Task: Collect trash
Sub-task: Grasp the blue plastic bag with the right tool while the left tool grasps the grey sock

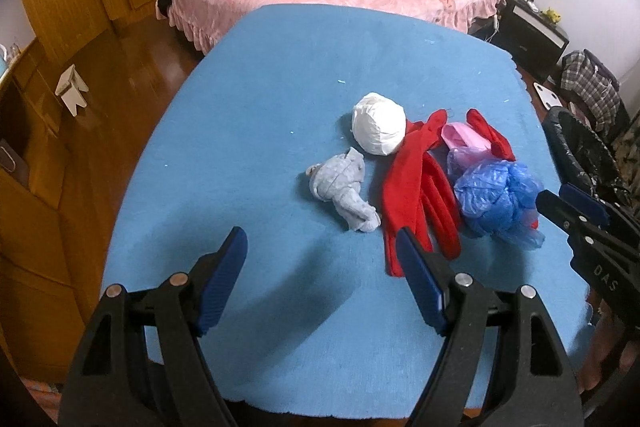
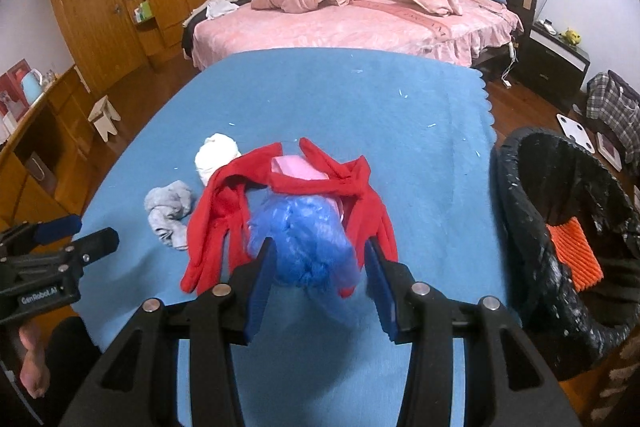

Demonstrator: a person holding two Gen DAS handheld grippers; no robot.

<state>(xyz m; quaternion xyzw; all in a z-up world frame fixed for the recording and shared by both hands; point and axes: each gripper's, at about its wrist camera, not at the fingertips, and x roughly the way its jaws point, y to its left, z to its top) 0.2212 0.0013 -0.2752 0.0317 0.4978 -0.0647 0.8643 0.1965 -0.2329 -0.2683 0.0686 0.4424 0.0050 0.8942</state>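
crumpled blue plastic bag (image 2: 298, 243) on blue table cloth (image 2: 360, 99), between spread fingers of right gripper (image 2: 316, 267), not yet clamped. white paper ball (image 1: 378, 125), grey rag (image 1: 344, 191), red cloth (image 1: 416, 187) beside bag, uncollected. black-lined bin (image 2: 560, 227) right of bag holds orange item. left gripper (image 1: 320, 267) open, empty.

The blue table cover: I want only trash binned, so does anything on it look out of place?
Yes. Among the crumpled blue plastic bag and white paper ball lie a red cloth and a balled grey sock, which look like clothing, not trash. The right gripper straddles the bag, jaws open.
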